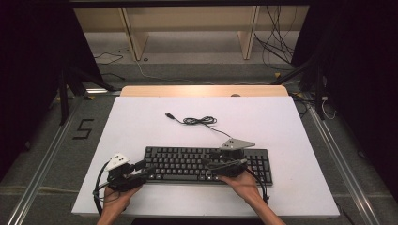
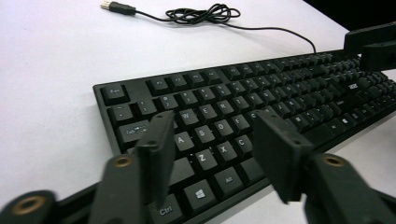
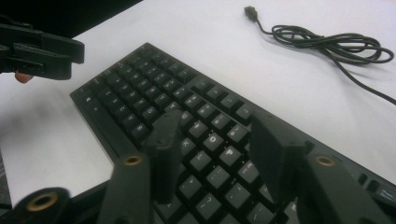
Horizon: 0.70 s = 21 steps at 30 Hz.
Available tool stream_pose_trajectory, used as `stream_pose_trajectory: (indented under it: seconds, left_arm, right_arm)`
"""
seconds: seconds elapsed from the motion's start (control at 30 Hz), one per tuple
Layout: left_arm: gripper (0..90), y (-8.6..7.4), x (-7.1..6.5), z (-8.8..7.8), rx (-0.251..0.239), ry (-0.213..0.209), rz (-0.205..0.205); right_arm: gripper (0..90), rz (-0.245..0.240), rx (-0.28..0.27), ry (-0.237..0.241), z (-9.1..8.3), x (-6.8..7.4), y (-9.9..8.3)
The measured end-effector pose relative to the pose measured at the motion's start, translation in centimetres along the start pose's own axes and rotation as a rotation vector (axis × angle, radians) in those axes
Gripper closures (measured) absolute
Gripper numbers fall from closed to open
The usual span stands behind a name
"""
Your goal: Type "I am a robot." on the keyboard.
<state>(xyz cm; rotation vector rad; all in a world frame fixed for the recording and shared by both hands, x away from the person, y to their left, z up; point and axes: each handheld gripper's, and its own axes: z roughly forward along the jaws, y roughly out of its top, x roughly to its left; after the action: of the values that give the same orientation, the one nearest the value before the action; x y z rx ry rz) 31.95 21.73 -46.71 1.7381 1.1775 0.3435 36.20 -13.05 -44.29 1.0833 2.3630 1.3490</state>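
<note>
Both claws, left (image 1: 143, 169) and right (image 1: 217, 165), hung half-open over the keyboard (image 1: 187, 161), gripping nothing. Lying flat on the white worktop (image 1: 141, 122), it risked pressed keys or sliding, its loose cable (image 1: 199, 121) dragging.

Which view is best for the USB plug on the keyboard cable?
The left gripper view: the black cable's USB plug lies on the white table with its metal tip clearly visible. The right gripper view shows the plug dark and smaller; the high view shows it tiny, beyond the black keyboard.
</note>
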Motion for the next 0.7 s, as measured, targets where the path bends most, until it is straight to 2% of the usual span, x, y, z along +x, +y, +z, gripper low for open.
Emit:
stream_pose_trajectory:
  seconds: [0.33, 0.7]
  left_arm:
    - [72.1, -0.1, 0.5, 0.4, 0.056, 0.040, 0.023]
    - [88.7, -0.2, 0.8, 0.8, 0.105, 0.045, 0.048]
  right_arm:
    - [73.6, -0.014, 0.043, 0.013, 1.9, 0.2, 0.5]
    - [89.9, -0.018, 0.098, 0.024, 4.1, 0.8, 0.8]
